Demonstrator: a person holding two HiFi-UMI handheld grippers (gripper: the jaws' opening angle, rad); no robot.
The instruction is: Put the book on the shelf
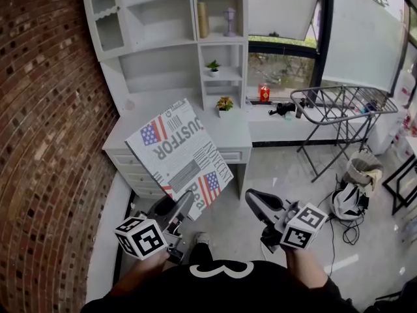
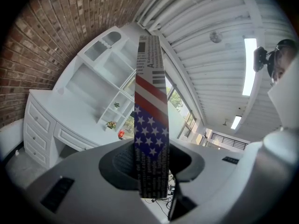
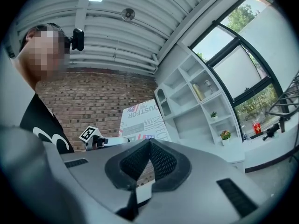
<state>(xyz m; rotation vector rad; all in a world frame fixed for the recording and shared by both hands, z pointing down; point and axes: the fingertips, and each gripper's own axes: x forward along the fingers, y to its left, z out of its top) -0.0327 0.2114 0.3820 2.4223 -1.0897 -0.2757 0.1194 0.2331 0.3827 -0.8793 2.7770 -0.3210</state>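
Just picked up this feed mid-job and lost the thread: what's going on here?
A person is carrying a large flat book with flag print, clamped near its lower edge in the left tongs. It is held up, tilted, in front of the white desk, and is not yet on the shelf unit above. The right tongs are shut and empty, off to the book's side.

A white desk (image 1: 236, 133) stands on the grey floor (image 1: 280, 175) and carries a white shelf unit (image 1: 163, 44). A potted flower (image 1: 225, 104) sits on the desktop. A small green plant (image 1: 213, 65) and a tan cylinder (image 1: 203, 19) stand in separate shelf compartments.
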